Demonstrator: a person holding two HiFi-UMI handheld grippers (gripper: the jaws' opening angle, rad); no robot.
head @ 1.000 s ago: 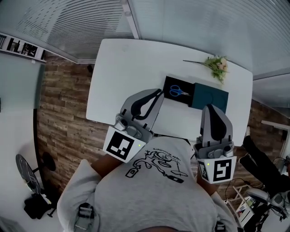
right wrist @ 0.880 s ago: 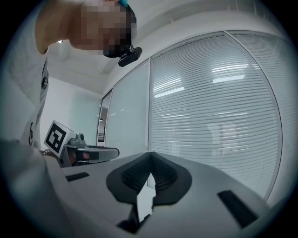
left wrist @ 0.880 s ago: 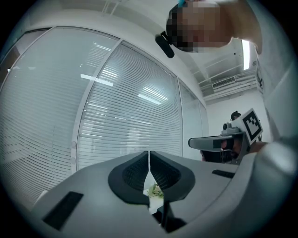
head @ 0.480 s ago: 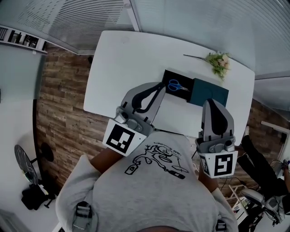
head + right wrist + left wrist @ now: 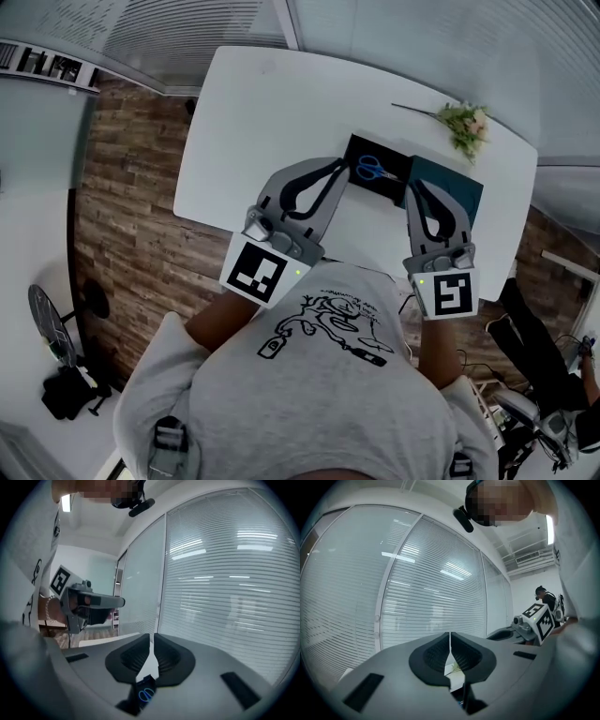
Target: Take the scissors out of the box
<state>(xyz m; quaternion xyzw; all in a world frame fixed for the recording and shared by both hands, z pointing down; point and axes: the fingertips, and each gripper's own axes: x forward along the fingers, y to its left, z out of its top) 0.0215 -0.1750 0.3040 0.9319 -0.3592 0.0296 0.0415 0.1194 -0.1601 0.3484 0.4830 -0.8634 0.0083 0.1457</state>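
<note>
Now our left hand-held gripper and right hand-held gripper, jaws together and empty, flank the scissors lying crosswise in the box, handles nearer the left.

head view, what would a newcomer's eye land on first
Most likely the blue-handled scissors, bright against the black box that holds them on the white table. Both grippers point towards it with jaws together, the left gripper at the box's left edge and the right gripper over the teal panel beside it. A sprig of flowers lies beyond the box, to the right.
</note>
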